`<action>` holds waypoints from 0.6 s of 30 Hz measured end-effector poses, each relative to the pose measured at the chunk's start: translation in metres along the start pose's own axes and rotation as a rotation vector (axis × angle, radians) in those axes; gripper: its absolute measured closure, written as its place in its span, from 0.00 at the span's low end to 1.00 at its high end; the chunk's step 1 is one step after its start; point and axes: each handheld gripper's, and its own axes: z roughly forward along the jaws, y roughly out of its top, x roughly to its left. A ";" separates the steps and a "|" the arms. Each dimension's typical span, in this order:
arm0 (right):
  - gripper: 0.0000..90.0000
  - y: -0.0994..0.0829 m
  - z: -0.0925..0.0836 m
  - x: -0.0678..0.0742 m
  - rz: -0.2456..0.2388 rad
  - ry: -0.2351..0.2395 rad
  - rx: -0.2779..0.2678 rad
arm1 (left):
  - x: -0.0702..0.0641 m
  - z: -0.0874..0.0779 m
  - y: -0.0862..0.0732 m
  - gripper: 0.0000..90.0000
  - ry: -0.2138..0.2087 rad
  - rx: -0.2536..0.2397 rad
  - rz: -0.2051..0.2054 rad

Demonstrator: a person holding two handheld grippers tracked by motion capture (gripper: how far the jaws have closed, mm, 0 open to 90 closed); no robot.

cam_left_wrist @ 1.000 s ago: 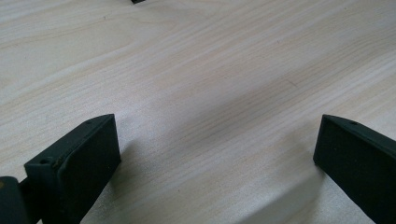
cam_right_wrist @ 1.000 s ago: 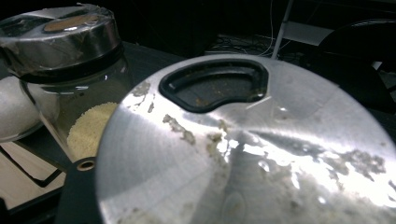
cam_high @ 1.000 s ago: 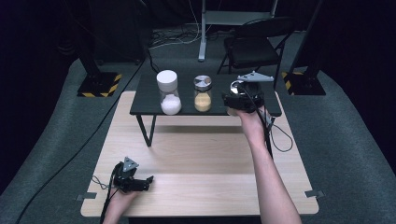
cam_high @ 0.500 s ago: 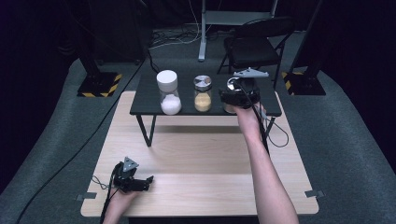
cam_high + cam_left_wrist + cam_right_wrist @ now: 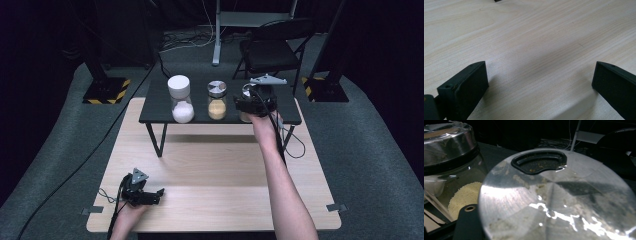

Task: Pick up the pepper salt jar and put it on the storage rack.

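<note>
Three jars stand on a low black table [image 5: 160,107]. One has a white lid and white powder [image 5: 180,100]. The middle jar [image 5: 216,102] has a metal lid and yellow grains, and shows close up [image 5: 451,170] in the right gripper view. My right gripper [image 5: 248,106] is at the rightmost jar [image 5: 246,91]. Its shiny metal lid [image 5: 554,200], with a dark pour opening, sits right in front of the camera, and one black jaw lies against the rim. My left gripper [image 5: 159,195] rests open on the wooden table, nothing between its jaws [image 5: 539,85].
The light wooden table [image 5: 215,170] stretches between my two hands. Behind the black table stand a folding chair [image 5: 272,47], a stand with a hazard-striped base [image 5: 105,90] and cables on the grey carpet. The right gripper's cable hangs over the black table's front edge.
My right hand and its gripper have shifted slightly to the left at the rightmost jar. The left gripper has stayed where it was.
</note>
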 end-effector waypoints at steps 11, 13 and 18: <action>0.21 -0.001 -0.005 0.001 0.001 0.004 -0.002 | 0.000 0.000 0.000 0.00 0.000 0.000 0.000; 0.19 -0.002 -0.008 0.000 0.005 0.004 -0.005 | 0.000 0.000 0.000 0.00 0.000 -0.002 -0.002; 0.16 -0.005 -0.013 -0.001 0.011 0.011 -0.008 | 0.000 0.000 0.000 0.00 0.000 -0.002 -0.002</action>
